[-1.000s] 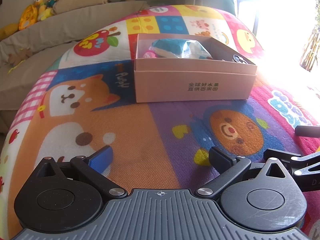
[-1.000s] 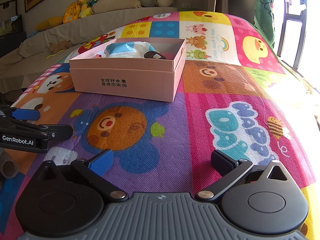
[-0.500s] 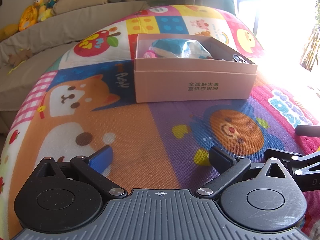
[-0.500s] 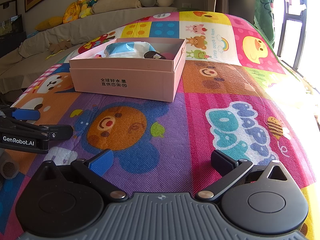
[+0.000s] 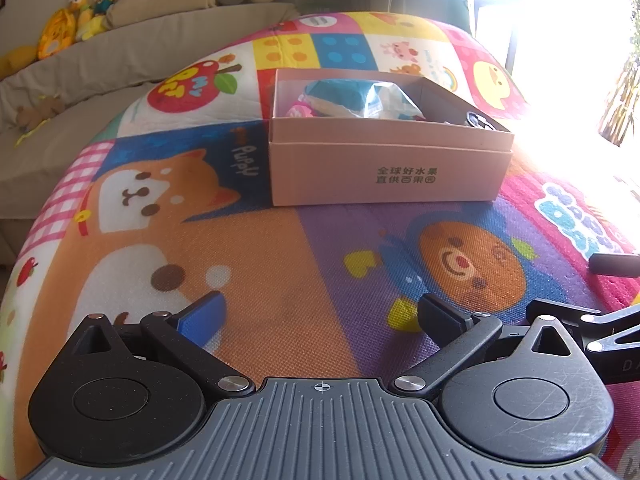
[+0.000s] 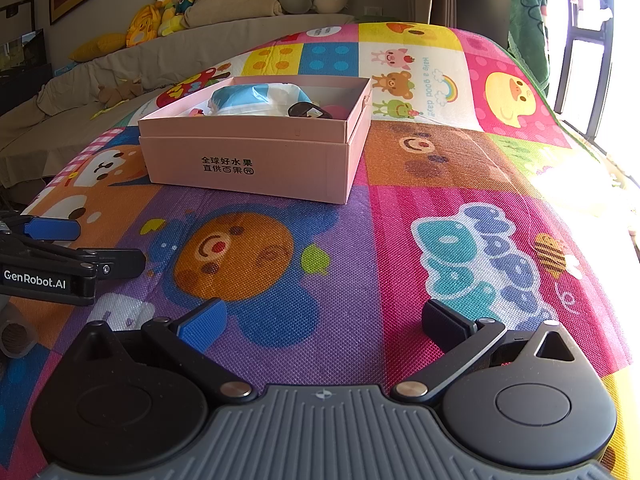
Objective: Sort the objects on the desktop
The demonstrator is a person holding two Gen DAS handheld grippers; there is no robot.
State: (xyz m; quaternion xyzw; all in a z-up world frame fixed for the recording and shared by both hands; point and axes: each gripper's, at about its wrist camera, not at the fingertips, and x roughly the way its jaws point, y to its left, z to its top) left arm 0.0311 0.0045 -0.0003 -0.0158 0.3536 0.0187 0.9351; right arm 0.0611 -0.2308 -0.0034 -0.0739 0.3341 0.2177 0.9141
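Cartoon-printed mat (image 6: 328,288) covered the whole work surface, and every place below was reckoned from the pink box (image 6: 256,160) standing on it.

Nearest the cameras, well short of the box, two grippers were held low over the mat. The left gripper (image 5: 320,314) was seen with its fingers spread wide and nothing between them; the right gripper (image 6: 322,316) was likewise spread and empty. The two were held side by side, each visible at the edge of the other's view.

No loose object was seen on the mat between the grippers and the box, so the sorting was judged largely done, though ground outside the views could not be checked.

Inside the box, three kinds of thing could be made out: one blue-and-white packet (image 6: 256,98), one small dark item (image 6: 306,111) at the box's right-hand end, and something pink (image 5: 299,112) at its left-hand end. Whether more lay beneath could not be told.

Beyond the box, a beige sofa (image 6: 120,64) was seen, with several plush toys (image 6: 168,12) along its back.

Risk was judged as follows: the packet rose close to the rim, so a careless reach might nudge it out, and the light box could be pushed across the mat by a low finger. Window glare behind the box's right side washed out part of the left view, so an object there might be missed.
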